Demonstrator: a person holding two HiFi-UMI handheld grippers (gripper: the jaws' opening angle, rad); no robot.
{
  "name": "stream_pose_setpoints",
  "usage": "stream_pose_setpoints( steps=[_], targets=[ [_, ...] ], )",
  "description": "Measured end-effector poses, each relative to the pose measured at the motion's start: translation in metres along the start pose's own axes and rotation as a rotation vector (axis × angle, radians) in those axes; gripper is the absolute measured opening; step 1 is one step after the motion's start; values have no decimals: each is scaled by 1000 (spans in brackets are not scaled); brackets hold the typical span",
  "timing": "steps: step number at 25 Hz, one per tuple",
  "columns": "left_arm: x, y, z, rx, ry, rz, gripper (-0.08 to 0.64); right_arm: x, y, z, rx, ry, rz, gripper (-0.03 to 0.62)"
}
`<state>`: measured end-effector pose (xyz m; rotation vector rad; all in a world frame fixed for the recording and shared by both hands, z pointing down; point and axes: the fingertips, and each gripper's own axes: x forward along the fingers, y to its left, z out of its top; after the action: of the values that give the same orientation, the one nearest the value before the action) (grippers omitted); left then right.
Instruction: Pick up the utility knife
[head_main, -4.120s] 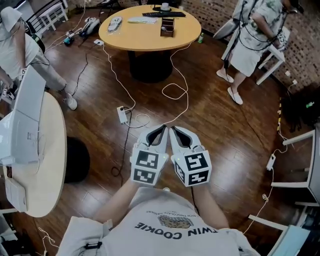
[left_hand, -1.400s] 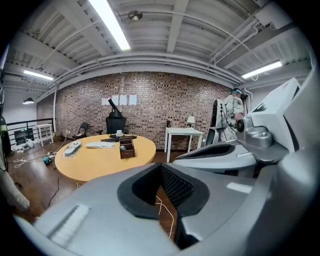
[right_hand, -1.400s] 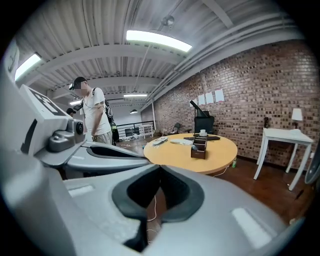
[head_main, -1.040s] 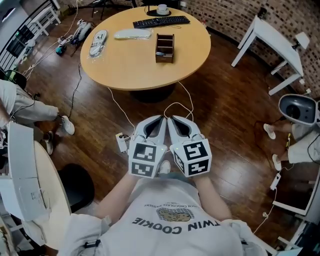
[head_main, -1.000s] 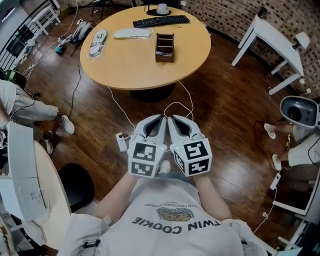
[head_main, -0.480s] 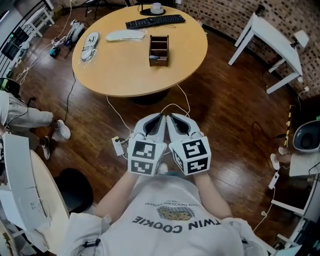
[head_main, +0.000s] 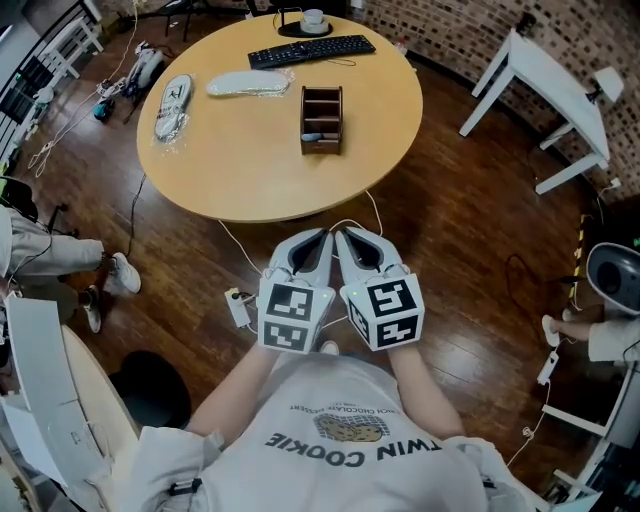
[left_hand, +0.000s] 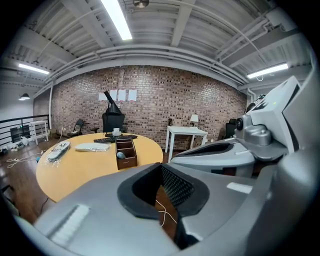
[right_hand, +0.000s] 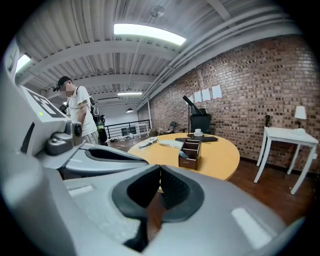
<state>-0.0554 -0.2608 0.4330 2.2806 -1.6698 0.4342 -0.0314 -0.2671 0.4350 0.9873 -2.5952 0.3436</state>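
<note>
Jaws clenched, empty, on my left gripper (head_main: 322, 237) and right gripper (head_main: 342, 235); counter (head_main: 240, 170) now nearer, upper centre; utility knife unspotted.

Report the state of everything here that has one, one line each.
Left gripper: jaws shut, nothing between them.
Right gripper: jaws shut, nothing between them.
Brown wooden compartment box: upright on the round light-wood table, small greyish item in its near compartment.
Black keyboard: flat at the table's far edge.
</note>
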Motion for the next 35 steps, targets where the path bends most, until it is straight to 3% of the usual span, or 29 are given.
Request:
stream_pose_setpoints(
  steps=[8,14,17,23,27,35],
  targets=[
    [47,50,20,27,18,-40,6,58,-21,26,20,15,-26,3],
    [76,82,27,117,27,-72,6,95,-32,35,45,23,-59,3],
    [88,94,30,192,28,-91,6,108,-36,40,51,26,-69,3],
    [121,118,31,437,3,-142,6,130,-45,40,60,34,-107,3],
    [141,128,24,493,13,-193,8,139,-53,40,66,40,-133,3],
    [170,145,10,610,40,-215,29,152,-61,35,81,53,-154,3]
  ],
)
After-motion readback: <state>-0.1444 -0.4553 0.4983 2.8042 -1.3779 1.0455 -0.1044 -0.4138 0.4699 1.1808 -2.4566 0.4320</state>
